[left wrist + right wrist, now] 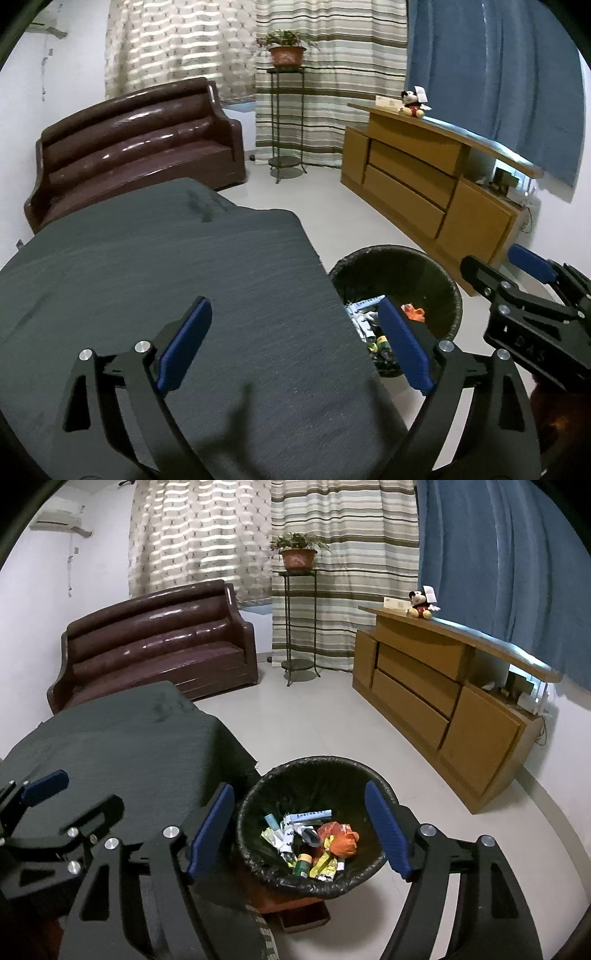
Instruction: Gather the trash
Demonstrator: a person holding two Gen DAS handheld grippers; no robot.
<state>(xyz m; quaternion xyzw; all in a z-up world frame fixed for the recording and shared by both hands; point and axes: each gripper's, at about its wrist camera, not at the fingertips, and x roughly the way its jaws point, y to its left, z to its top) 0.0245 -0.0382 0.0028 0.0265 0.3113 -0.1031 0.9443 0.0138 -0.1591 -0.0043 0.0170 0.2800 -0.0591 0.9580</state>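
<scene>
Our right gripper (299, 830), spread and empty, frames the round black-lined trash bin (314, 886) at twelve o'clock; our left gripper (295, 343), spread too, has it at two o'clock.

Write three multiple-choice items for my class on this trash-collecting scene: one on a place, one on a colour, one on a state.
1. Where does the trash bin stand?
A. on the sofa
B. on the floor beside the grey-covered table
C. on the wooden cabinet

2. What colour are the pads on the gripper fingers?
A. blue
B. red
C. white

3. In what state is the right gripper?
A. shut on a bottle
B. shut on nothing
C. open and empty

Key:
1 B, since the bin sits on the pale floor at the table's corner.
2 A, since both wrist views show blue pads.
3 C, since its fingers stand wide apart over the bin with nothing between them; the left gripper is open too.
</scene>
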